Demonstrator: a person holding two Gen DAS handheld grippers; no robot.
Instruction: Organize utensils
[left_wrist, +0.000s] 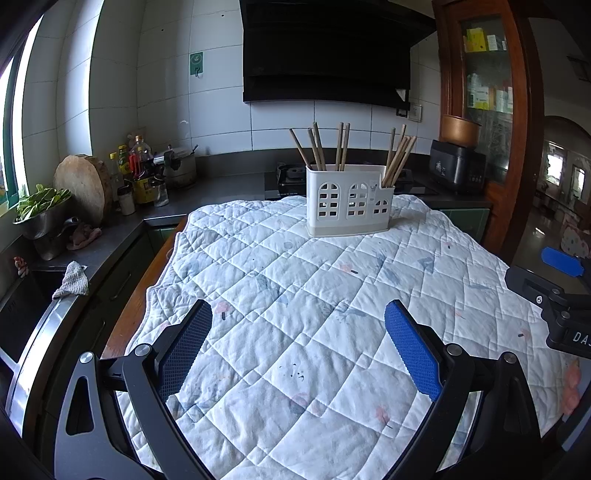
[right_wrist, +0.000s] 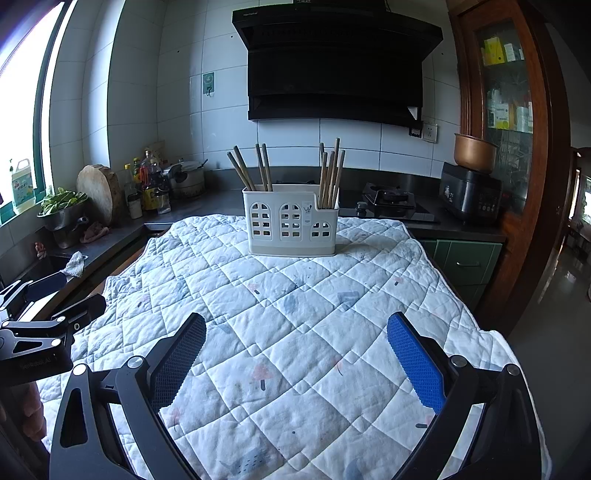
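- Two claws hover low over a white quilted cloth (left_wrist: 295, 295) printed with small pastel figures, which covers the desk (left_wrist: 136, 310); a strip of brown wooden edge shows at the cloth's left side.
- Left claw (left_wrist: 298, 349): its blue textured pads (left_wrist: 412, 350) stand wide apart, released, with nothing between them and nothing touching them; only bare cloth lies in the gap.
- Right claw (right_wrist: 296, 360): spread equally wide, released and empty, its pads (right_wrist: 415, 363) clear of any object, over the near part of the cloth.
- Each claw shows at the edge of the other's view: the right one at the far right of the left wrist view, the left one at the far left of the right wrist view.
- A white plastic utensil holder with arched window cut-outs (right_wrist: 291, 221) stands upright at the far end of the cloth, well apart from both claws.
- Brown wooden chopsticks (right_wrist: 330, 177) stand in the holder, leaning in loose bunches: some in the left part, a pair near the middle, and a thicker cluster in the lower right compartment.
- Behind the desk runs a dark kitchen counter (left_wrist: 221, 184) with a round wooden chopping block (left_wrist: 84, 186), sauce bottles (left_wrist: 138, 162), a metal bowl of green leaves (left_wrist: 42, 214), a gas stove (right_wrist: 388, 201) and a black range hood (right_wrist: 332, 66).
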